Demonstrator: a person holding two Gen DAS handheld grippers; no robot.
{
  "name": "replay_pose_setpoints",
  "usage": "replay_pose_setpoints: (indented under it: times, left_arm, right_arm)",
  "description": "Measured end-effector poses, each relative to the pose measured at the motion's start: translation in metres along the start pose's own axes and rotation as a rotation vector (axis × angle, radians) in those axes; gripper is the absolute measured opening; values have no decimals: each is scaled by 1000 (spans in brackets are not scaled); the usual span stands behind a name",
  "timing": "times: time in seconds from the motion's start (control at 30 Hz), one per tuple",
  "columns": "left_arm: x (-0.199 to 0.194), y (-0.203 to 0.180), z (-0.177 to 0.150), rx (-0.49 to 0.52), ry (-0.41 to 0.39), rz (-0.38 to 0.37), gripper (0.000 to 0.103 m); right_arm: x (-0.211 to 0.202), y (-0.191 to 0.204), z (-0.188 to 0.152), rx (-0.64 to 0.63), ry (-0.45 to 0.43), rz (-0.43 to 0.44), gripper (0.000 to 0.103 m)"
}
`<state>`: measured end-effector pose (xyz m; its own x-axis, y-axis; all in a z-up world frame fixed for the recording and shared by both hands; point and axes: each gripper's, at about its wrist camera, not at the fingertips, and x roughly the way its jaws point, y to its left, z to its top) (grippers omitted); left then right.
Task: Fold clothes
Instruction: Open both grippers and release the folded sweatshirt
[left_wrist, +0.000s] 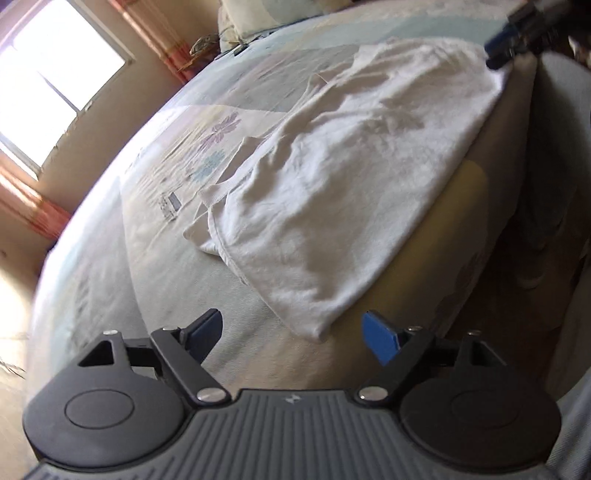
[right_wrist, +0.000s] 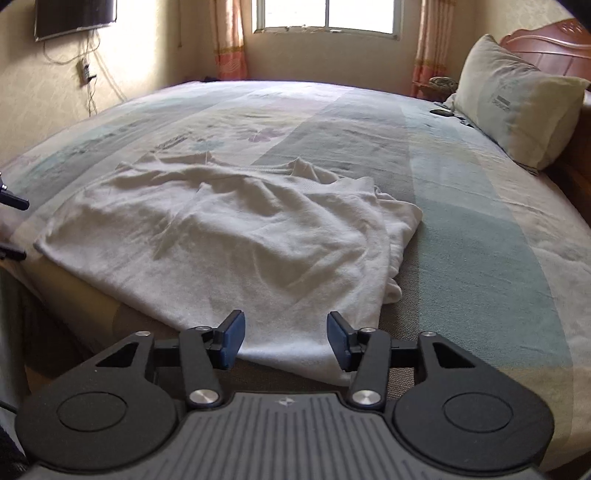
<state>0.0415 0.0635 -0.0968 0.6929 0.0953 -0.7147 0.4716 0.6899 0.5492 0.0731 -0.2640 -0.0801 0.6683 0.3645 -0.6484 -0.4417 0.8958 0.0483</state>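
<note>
The bed (right_wrist: 461, 206) is covered by a patterned sheet, and a white shirt (right_wrist: 221, 236) is laid across its near edge, from about 9 o'clock to 5 o'clock in the right wrist view. The shirt is seen lying with one layer over another; extra cloth is bunched along its side at 3 o'clock, and wrinkles run across the top layer. A pillow (right_wrist: 513, 99) is propped at 2 o'clock, well apart from the shirt.

The right gripper (right_wrist: 286, 339) is held over the shirt's near corner, jaws parted, nothing clamped; cloth lies below the gap. The left gripper (left_wrist: 291, 338) is held beside the opposite near corner, jaws spread wide and empty.

It is judged that a fold has been laid and released. For the next fold to be done well, the bunched side should be squared first, both corners should be pinched at the hem only, through both layers, and the cloth should be lifted evenly so that the edges are kept aligned.
</note>
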Motion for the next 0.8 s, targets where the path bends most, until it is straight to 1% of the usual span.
replay_pose_setpoints:
  times: [0.1,0.13,0.17,0.23,0.3,0.37,0.43,0.5,0.57,0.6,0.67,0.73,0.8]
  left_arm:
    - [17,-13,3,108,-3,72,84]
    - [23,-15,4,130,-12,101,85]
    - [27,-16,4,147,-18,129,85]
    - [29,-11,6,149,-19,185,85]
    - [27,-6,2,180,-22,263,85]
    - [24,4,-2,190,10,304,85]
    - [21,15,-4,191,48,333,85]
    - [9,30,-1,147,43,306,85]
    - [-5,45,11,45,-12,235,85]
    - [-11,51,18,-12,-46,193,85]
    - [-17,64,33,-140,-123,81,86]
    - [-13,73,45,-255,-188,-38,86]
    - [0,74,54,-327,-217,-113,86]
  right_arm:
    - [-8,3,-6,84,-32,26,57]
    - [-8,6,-6,86,-34,30,57]
    - [-8,8,-6,88,-35,33,57]
    - [-8,11,-3,69,-31,25,57]
    - [-10,13,-1,53,-37,9,57]
    - [-14,12,1,41,-48,-8,59]
    - [-15,10,3,48,-56,-6,63]
    - [-15,9,5,52,-59,0,63]
    - [-12,10,7,51,-57,12,64]
    - [-8,12,10,45,-57,22,66]
    - [0,17,16,31,-55,37,68]
    - [12,22,24,20,-56,60,70]
    - [24,25,27,25,-45,61,71]
